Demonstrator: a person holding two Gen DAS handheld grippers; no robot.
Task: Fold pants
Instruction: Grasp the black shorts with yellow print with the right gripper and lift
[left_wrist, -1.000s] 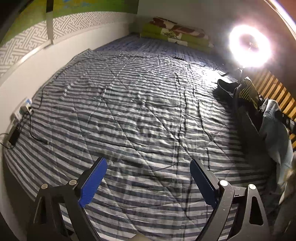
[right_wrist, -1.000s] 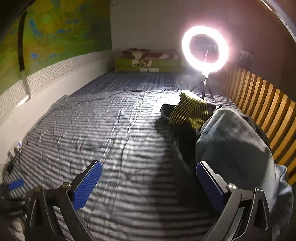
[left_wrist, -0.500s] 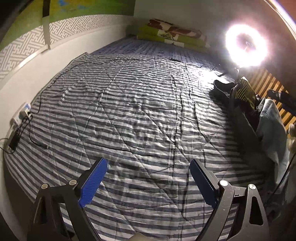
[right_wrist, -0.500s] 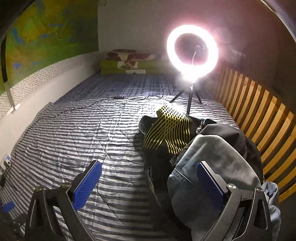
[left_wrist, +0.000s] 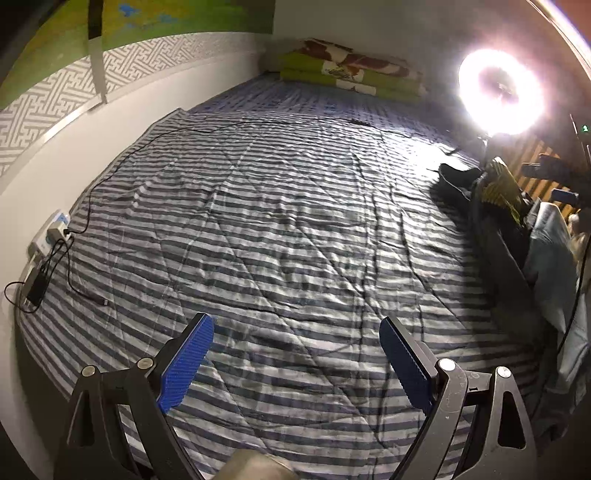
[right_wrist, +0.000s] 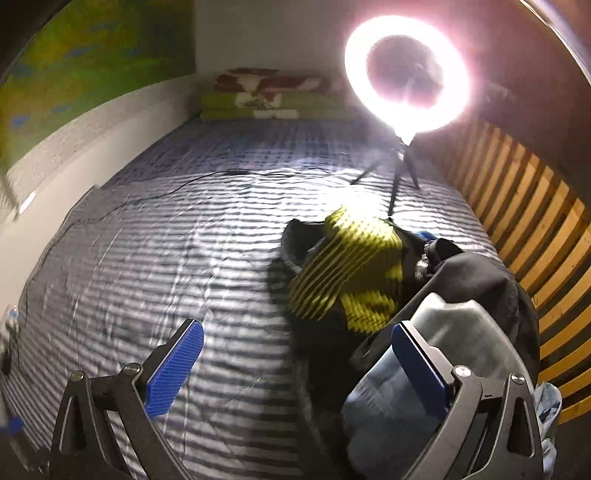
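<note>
Pants: none is spread out yet; a heap of clothes (right_wrist: 424, 332) lies at the right edge of the bed, against the slatted rail (right_wrist: 524, 236). The pale denim garment (right_wrist: 454, 354) on the near side of the heap looks like jeans, though I cannot say for sure.
Bed: the striped quilt (left_wrist: 280, 229) is bare across its middle, wrinkled, with a cable (left_wrist: 92, 184) trailing along the wall side.
Change: a second ago the right wrist view faced mostly open quilt with the heap off to the right; now the heap fills the lower right of that view, so the right gripper (right_wrist: 295, 365) has swung toward it. The picture is smeared with motion.
Right fingers: wide apart and just beginning to close; nothing lies between them, though one finger stands in front of the denim.
Left gripper (left_wrist: 297, 358): hanging over the bare quilt, its view nearly as it was a second ago; fingers spread wide, holding nothing.
Other items: a yellow and black striped garment (right_wrist: 351, 273) tops the heap; a ring light (right_wrist: 406, 74) on a tripod glares behind it.
Meaning: the fetching step is under way; folding has not begun, and the open quilt is the likely spot for laying the pants flat.
</note>
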